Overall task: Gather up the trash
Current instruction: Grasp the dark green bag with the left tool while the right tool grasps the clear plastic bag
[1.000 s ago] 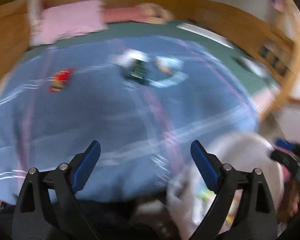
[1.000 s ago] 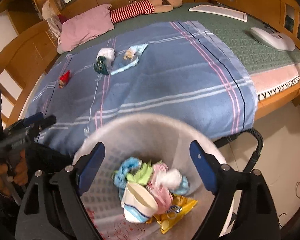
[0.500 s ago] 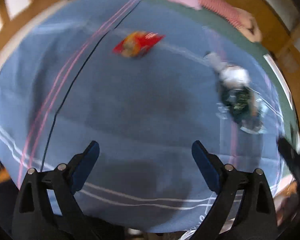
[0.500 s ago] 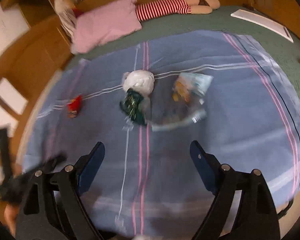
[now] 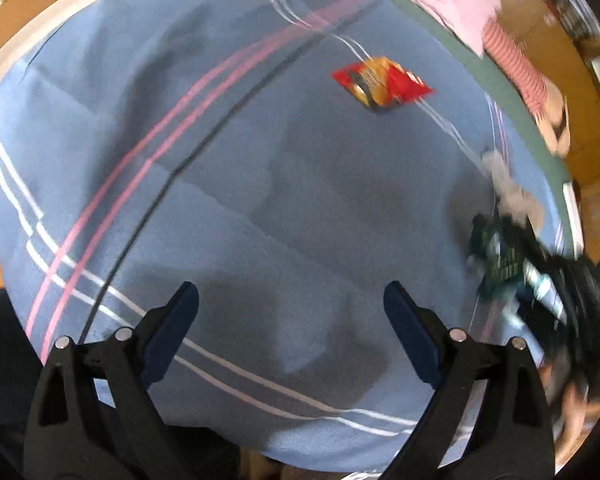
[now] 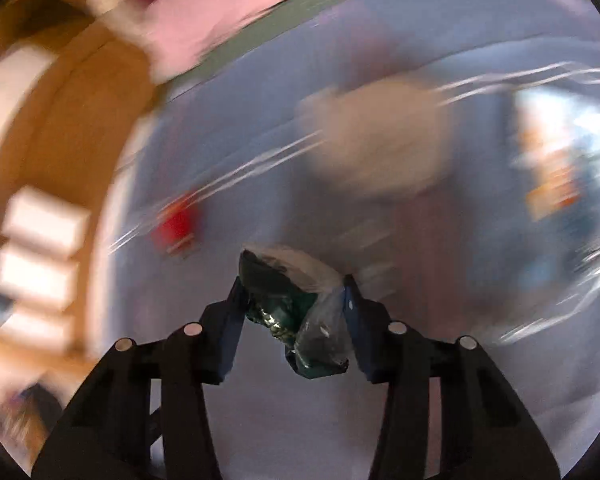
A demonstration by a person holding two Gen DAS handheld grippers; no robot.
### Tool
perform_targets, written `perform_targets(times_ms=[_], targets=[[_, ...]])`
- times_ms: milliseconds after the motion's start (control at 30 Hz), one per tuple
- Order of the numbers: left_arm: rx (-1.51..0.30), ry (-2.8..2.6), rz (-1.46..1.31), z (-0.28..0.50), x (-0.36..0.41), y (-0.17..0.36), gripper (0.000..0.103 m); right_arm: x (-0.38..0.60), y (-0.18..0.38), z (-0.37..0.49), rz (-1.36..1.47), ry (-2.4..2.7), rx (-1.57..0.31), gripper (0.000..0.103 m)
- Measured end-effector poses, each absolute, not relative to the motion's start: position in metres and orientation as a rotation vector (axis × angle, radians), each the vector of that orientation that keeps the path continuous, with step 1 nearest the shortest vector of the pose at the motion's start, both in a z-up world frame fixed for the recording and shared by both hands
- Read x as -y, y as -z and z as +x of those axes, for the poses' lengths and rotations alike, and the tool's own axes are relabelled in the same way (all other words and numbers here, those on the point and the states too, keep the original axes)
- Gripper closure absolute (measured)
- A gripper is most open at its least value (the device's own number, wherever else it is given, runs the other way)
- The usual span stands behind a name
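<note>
Right gripper [image 6: 296, 300], jaws just closing, pinches green wrapper [image 6: 284, 304]; open, empty left gripper [image 5: 292, 316] faces red wrapper [image 5: 382, 85] ahead, toward blanket's [image 5: 180, 160] far edge.

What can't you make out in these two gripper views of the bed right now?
- Right wrist view: motion blur smears the white wad and the red wrapper.
- Left wrist view: the dark green wrapper is blurred at the edge.
- Trash bin: in neither view.

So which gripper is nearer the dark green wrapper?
Right. The right gripper has closed on the dark green wrapper; the left gripper hangs open over bare blanket, well aside.
</note>
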State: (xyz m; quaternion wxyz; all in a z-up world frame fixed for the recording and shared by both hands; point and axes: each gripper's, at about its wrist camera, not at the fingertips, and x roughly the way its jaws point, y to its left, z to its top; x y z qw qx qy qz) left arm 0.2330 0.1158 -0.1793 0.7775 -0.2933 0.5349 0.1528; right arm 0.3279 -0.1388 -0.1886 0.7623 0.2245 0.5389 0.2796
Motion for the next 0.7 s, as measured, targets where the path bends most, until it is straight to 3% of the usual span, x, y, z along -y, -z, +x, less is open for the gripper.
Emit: perform_targets(times_ms=[33,100,133,200,300,467,533,600,633,700], targets=[[-1.139,-0.351,-0.669,0.229,-0.122,0.179,0.01,0.132,0.178,0.32,0.432,-0.641,-1.16,0.047],[-1.119,-0.38,-0.735,0.222,-0.132,0.18,0.01,0.138,0.157,0.313,0.336,-0.592,-1.089,0.014],[-1.114,-0.392,-0.767,0.219,-0.136,0.181,0.01,0.147,0.149,0.314,0.319,-0.545,-1.043,0.011],[-1.118,-0.401,-0.805,0.216,-0.14,0.187,0.01,0.182,0.139,0.325,0.259,-0.273,-0.961,0.008],[-1.148,-0.373,-0.764,0.221,-0.134,0.189,0.01,0.224,0.155,0.347,0.133,0.133,-0.983,0.007],[-1.147,-0.361,-0.698,0.224,-0.124,0.187,0.01,0.246,0.213,0.366,0.085,0.174,-1.135,0.008],[-1.15,-0.368,-0.699,0.224,-0.125,0.188,0.01,0.243,0.215,0.357,0.088,0.132,-1.089,0.018],[-1.155,-0.365,-0.69,0.225,-0.124,0.189,0.01,0.232,0.211,0.347,0.03,0.101,-1.051,0.046],[-1.153,-0.363,-0.677,0.223,-0.122,0.187,0.01,0.227,0.209,0.343,0.007,0.088,-1.046,0.052],[-1.142,-0.36,-0.643,0.225,-0.119,0.184,0.01,0.219,0.202,0.332,-0.013,0.01,-1.05,0.074]])
